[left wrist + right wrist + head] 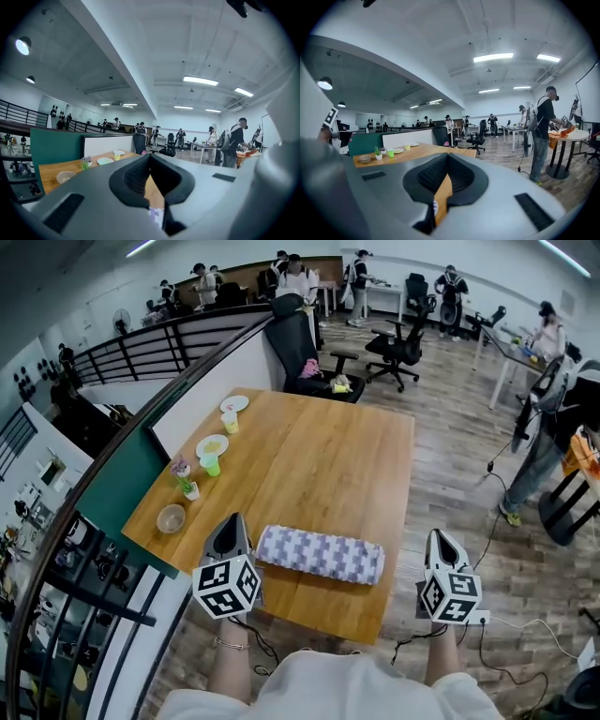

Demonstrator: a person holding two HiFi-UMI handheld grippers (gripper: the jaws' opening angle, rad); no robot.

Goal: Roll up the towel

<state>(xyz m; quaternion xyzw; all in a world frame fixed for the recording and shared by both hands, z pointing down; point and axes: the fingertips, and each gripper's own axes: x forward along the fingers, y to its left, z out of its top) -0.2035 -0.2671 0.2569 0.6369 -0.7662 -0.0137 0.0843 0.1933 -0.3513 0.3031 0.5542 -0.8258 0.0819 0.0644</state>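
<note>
The purple-and-white checked cloth towel (pixel 321 554) lies rolled at six o'clock on the light wooden table (pixel 319 451), with my left tongs (pixel 230 523) at its nine and my right tongs (pixel 440 540) at its three, both closed and empty, so I judge only tidying remains.

The left forearm (pixel 228 667) and right forearm (pixel 441 664) reach forward, side by side and well apart. The left gripper (pixel 232 521) and right gripper (pixel 438 536) point ahead, nearly level, each with its jaws pressed together.
</note>
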